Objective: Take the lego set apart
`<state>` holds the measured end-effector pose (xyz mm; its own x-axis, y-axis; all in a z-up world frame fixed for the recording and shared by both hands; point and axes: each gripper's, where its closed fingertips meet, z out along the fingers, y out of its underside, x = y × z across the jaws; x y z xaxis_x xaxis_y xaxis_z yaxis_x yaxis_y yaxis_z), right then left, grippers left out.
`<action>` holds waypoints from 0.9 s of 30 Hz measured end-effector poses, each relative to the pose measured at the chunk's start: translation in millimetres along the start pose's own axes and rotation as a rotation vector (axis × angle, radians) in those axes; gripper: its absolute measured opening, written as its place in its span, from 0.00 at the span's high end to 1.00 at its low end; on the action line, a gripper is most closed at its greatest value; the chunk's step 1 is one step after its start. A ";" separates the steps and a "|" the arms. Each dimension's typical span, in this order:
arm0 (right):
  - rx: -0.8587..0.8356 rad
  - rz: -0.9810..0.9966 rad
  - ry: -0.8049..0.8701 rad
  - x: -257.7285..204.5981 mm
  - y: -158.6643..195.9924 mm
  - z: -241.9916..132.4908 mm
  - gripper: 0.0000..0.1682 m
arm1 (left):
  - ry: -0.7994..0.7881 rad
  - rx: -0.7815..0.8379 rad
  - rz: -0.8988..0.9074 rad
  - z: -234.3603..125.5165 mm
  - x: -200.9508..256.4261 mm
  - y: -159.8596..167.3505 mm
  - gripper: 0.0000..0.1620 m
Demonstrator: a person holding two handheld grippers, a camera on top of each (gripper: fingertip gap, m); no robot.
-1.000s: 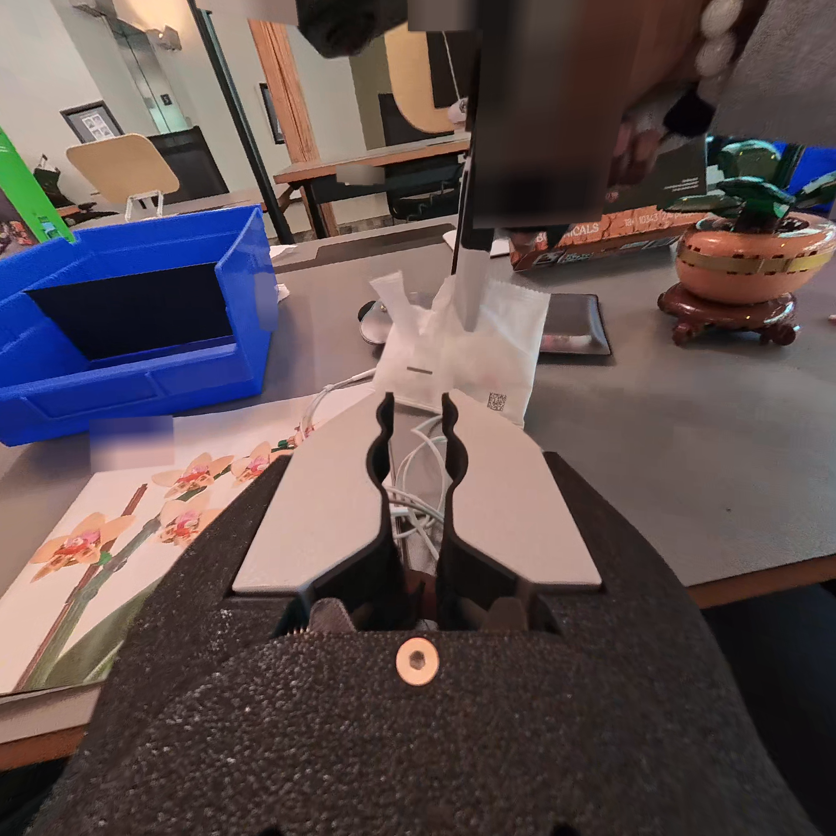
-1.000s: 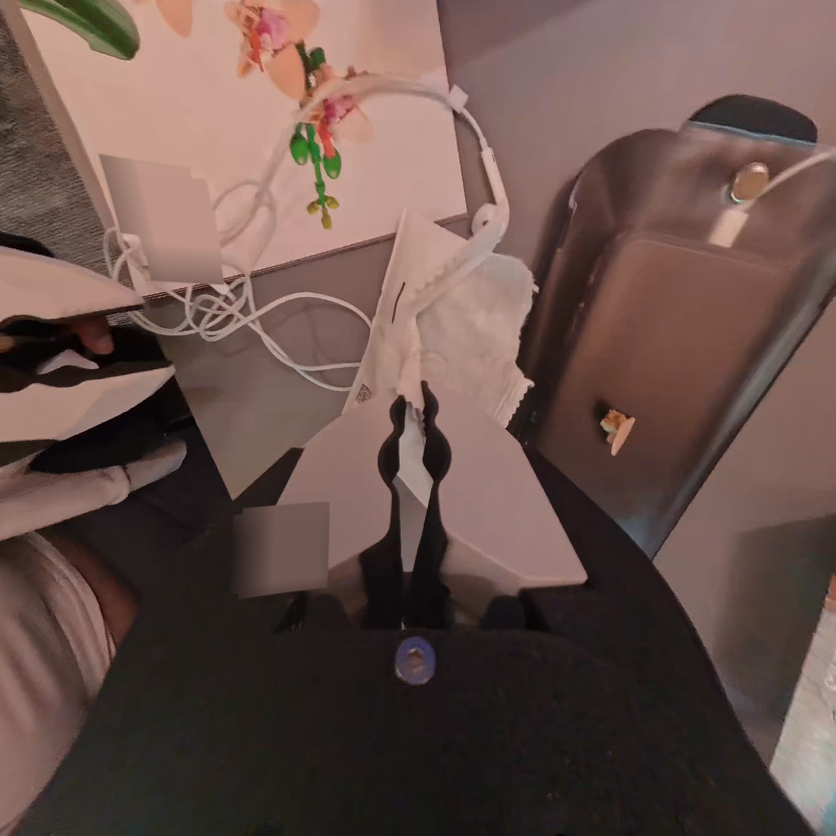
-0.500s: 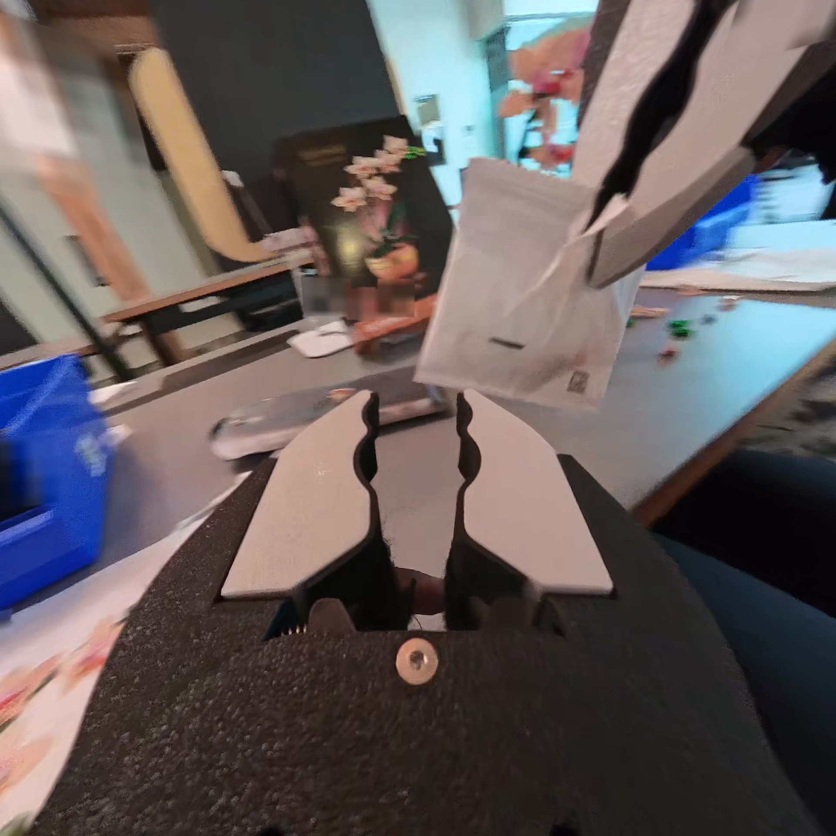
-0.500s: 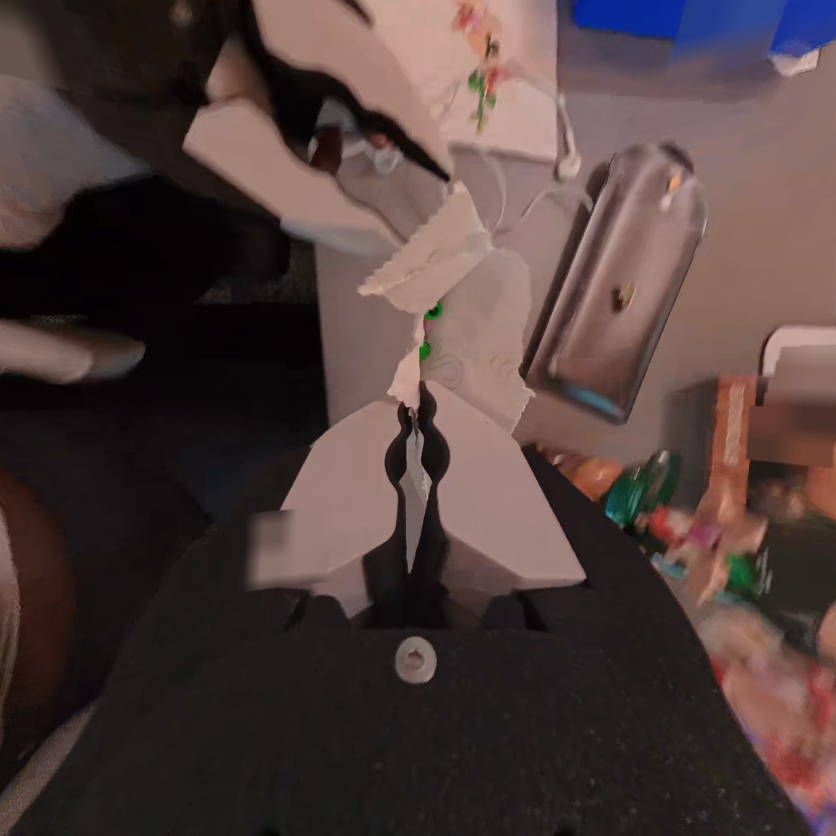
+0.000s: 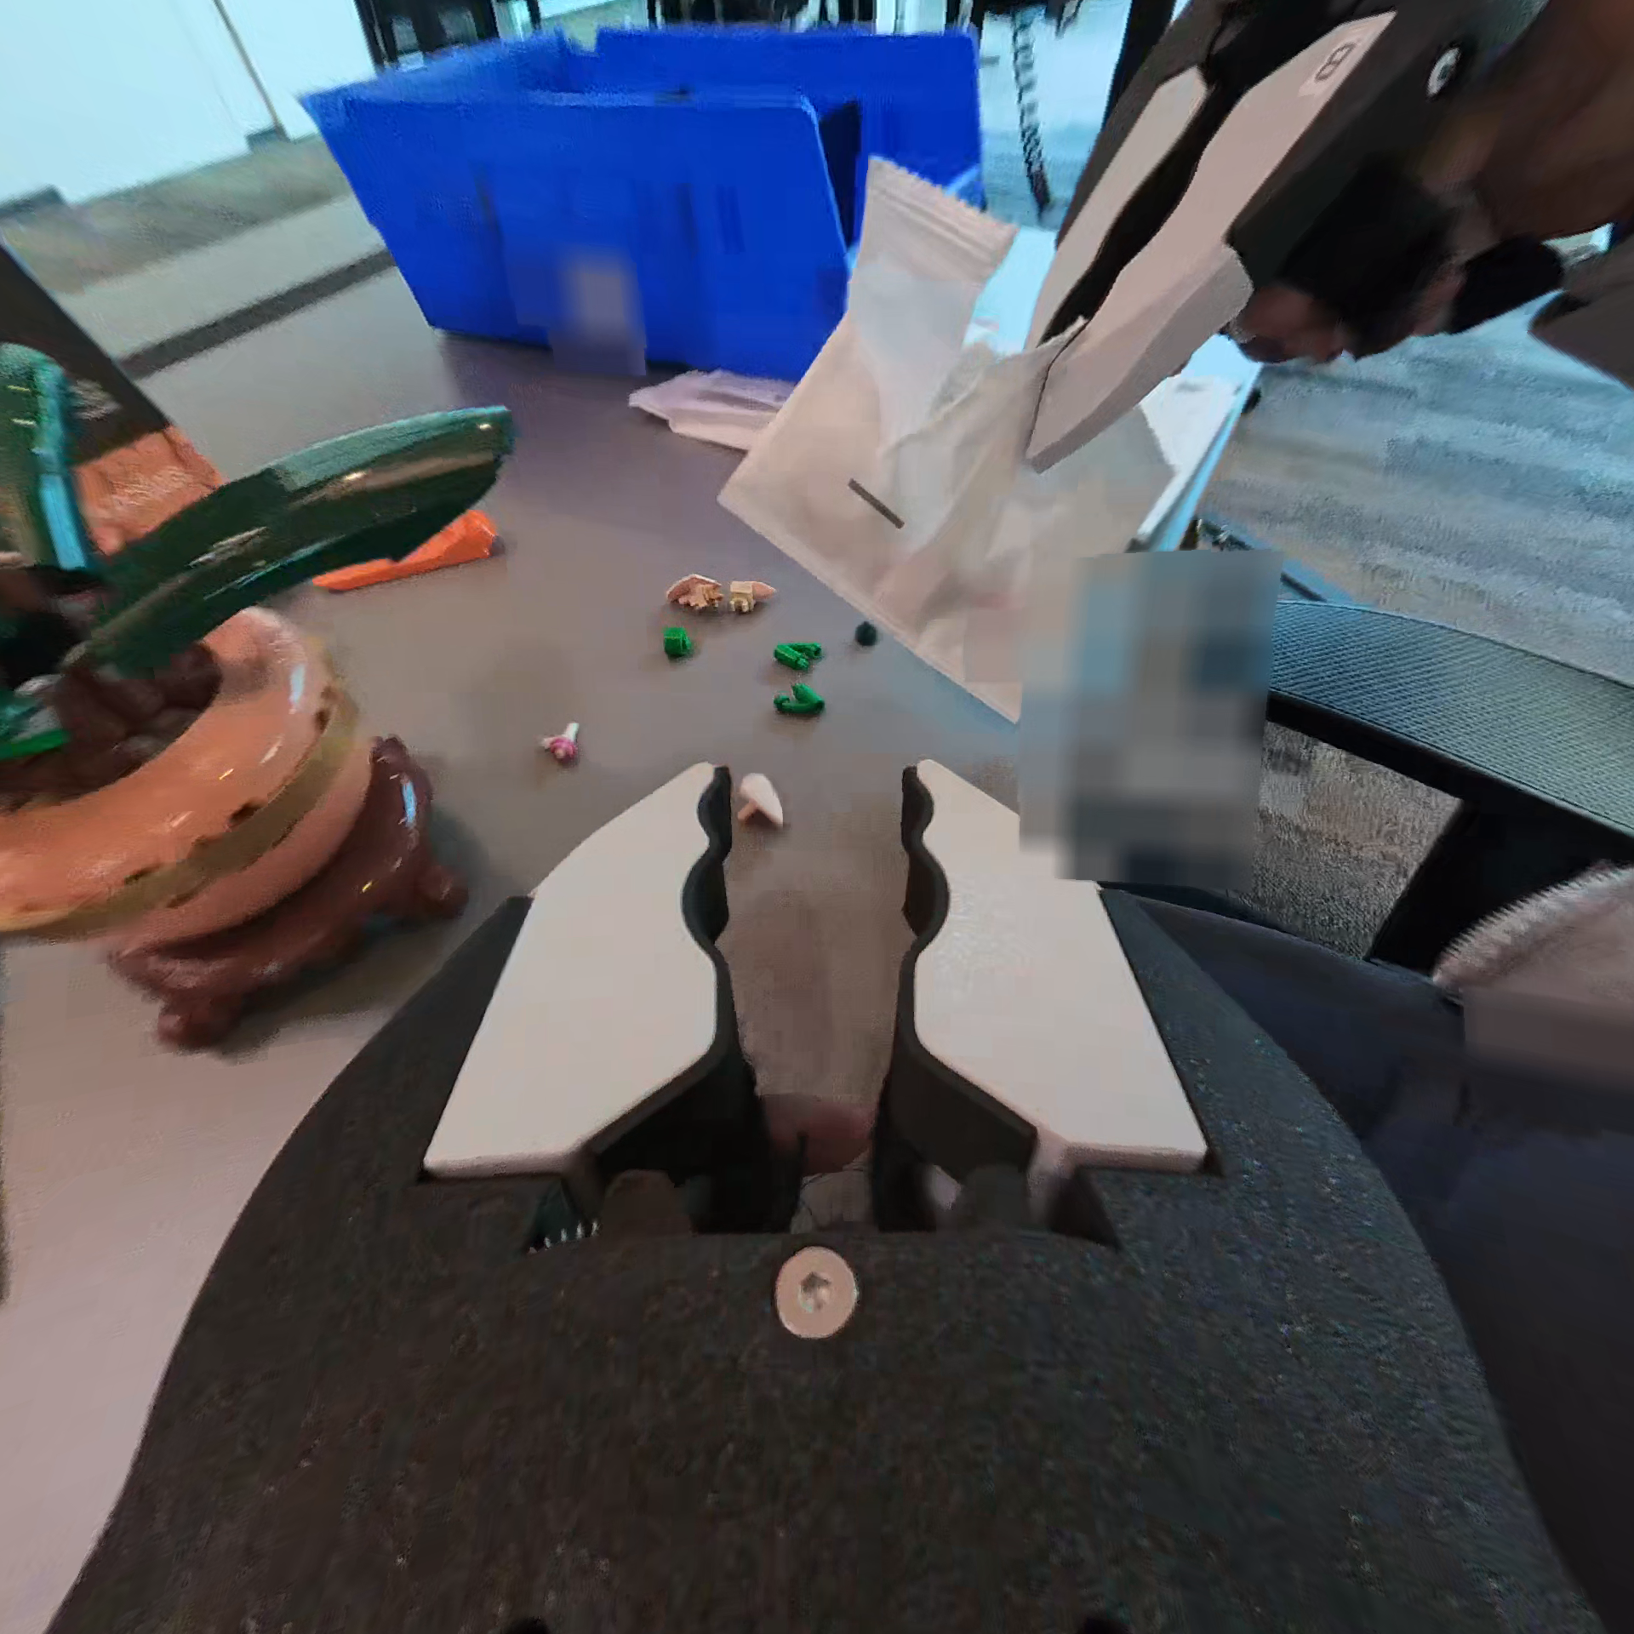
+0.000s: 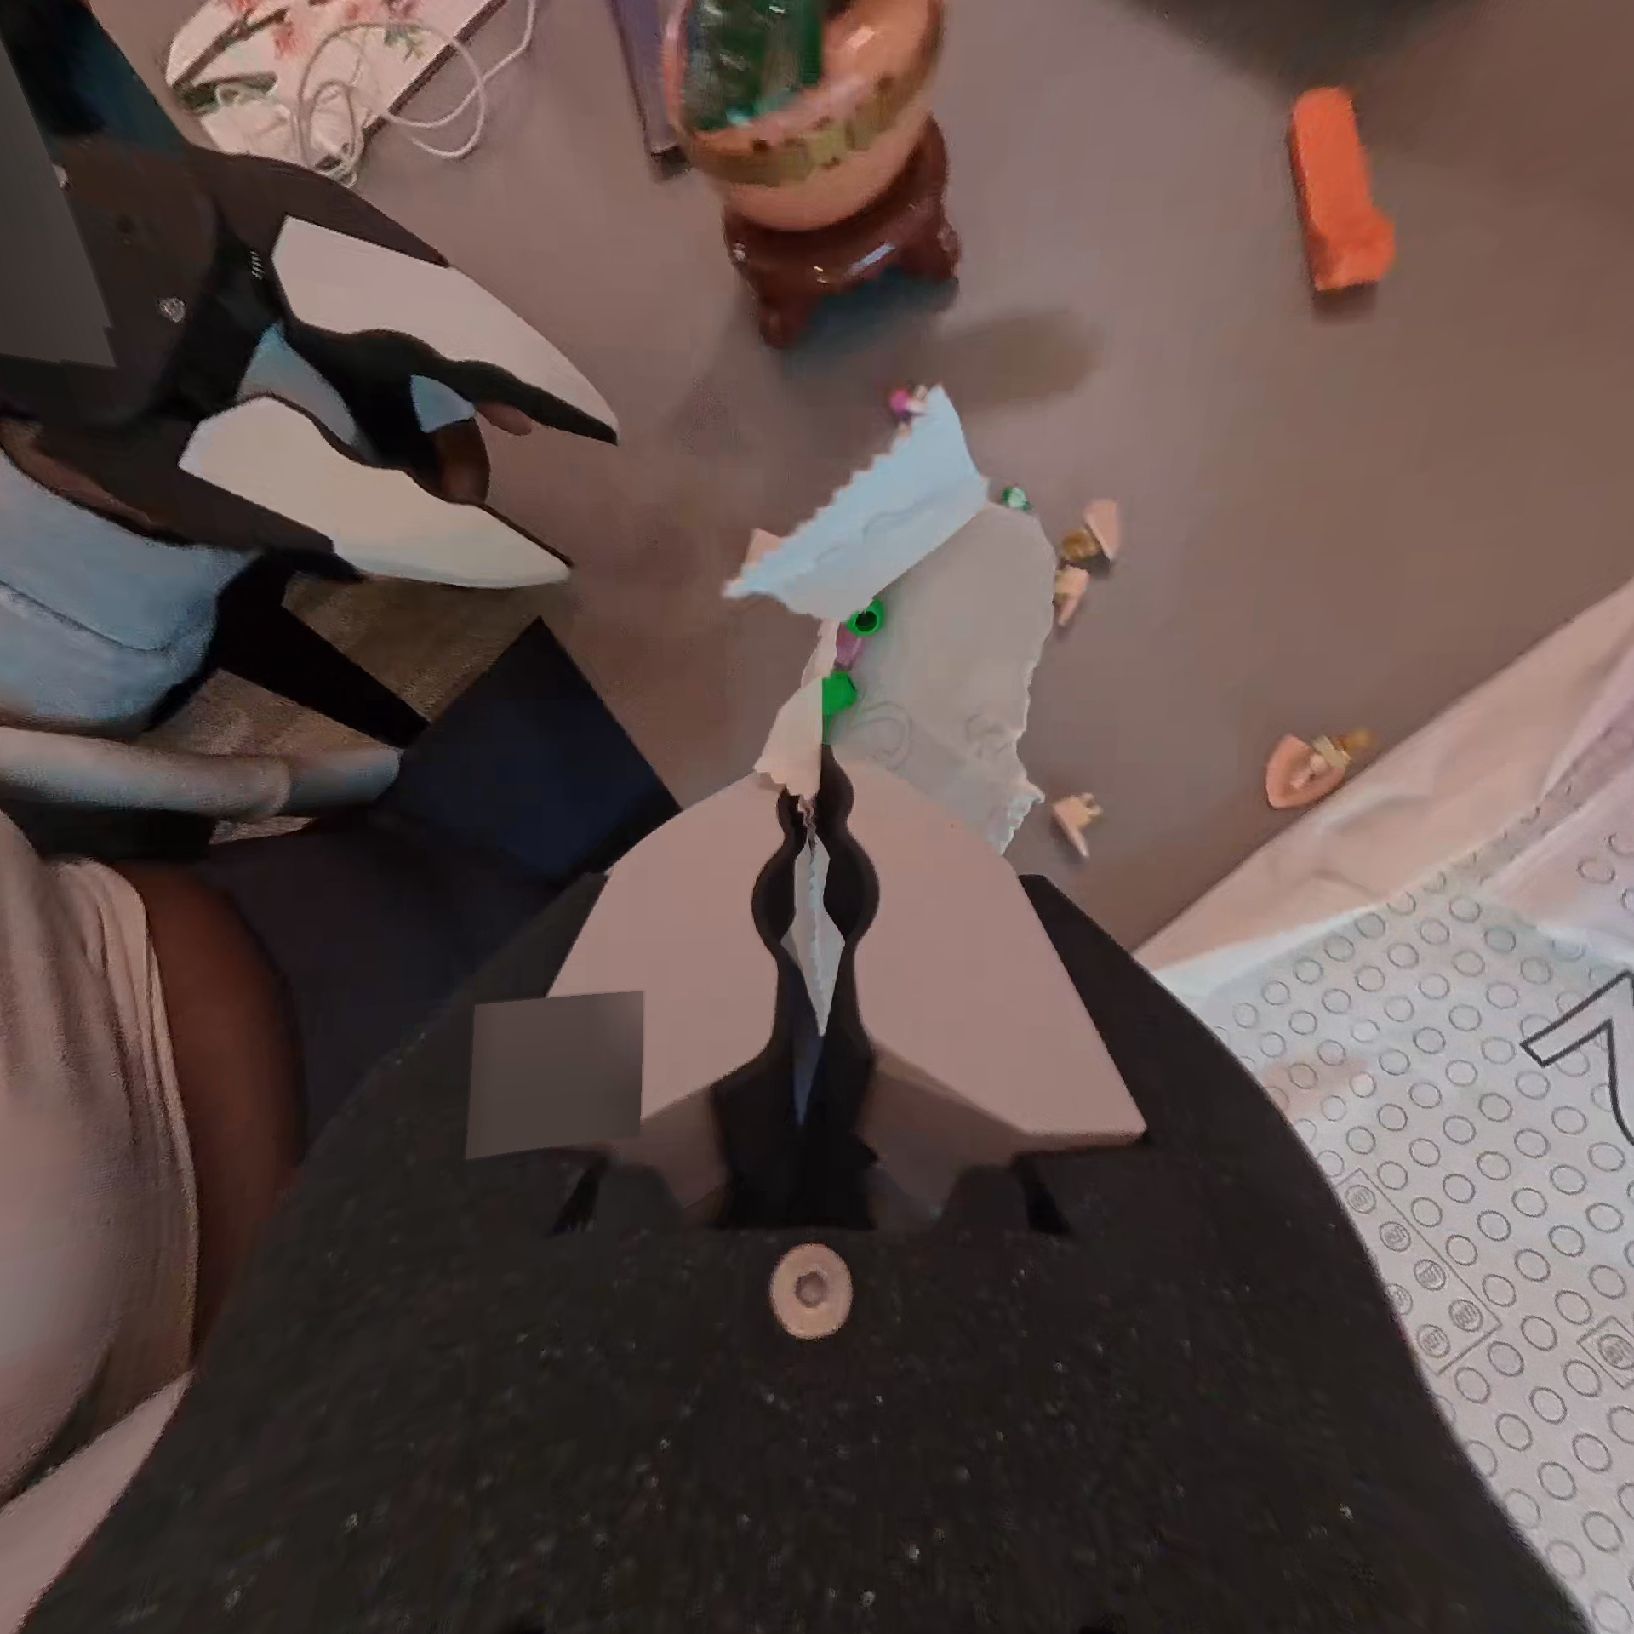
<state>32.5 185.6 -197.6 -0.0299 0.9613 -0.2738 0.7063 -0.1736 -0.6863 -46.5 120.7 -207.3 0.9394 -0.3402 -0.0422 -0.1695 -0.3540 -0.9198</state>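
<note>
The lego plant, a pink pot on a brown stand with dark green leaves, stands at the left; it also shows at the top of the right wrist view. Small loose lego pieces lie on the grey table ahead of my left gripper, which is open and empty. My right gripper is shut on the torn top of a white paper bag and holds it in the air above the pieces. Green pieces show inside the bag. The bag hangs ahead of my left gripper.
Blue bins stand at the back of the table. An orange piece lies behind the pot. A large white bag with a stud pattern lies at the right. A booklet with white cables lies far left. A chair stands right of the table edge.
My right gripper has lifted the white bag off the table and carried it over to the loose pieces by the pot. My left gripper has swung the same way and opened wider.
</note>
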 end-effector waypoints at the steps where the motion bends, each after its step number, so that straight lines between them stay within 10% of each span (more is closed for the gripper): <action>1: -0.004 0.028 -0.014 8.4 3.8 1.3 0.99 | 0.011 -0.034 0.000 12.1 1.9 -0.7 0.77; 11: -0.008 0.076 0.048 61.0 -2.9 5.8 0.91 | 0.029 -0.042 0.053 88.6 25.1 -40.2 0.71; 22: 0.093 -0.069 0.342 95.4 -22.9 -30.6 0.62 | 0.044 0.005 -0.029 86.2 27.9 -46.9 0.69; 27: 0.124 -0.054 0.457 102.3 -2.6 -56.3 0.52 | 0.108 -0.018 -0.053 87.1 49.6 -47.7 0.52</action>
<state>67.4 296.5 -185.9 0.2695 0.9605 0.0694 0.6217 -0.1185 -0.7742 34.2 196.6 -199.5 0.9098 -0.4121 0.0489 -0.1270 -0.3888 -0.9125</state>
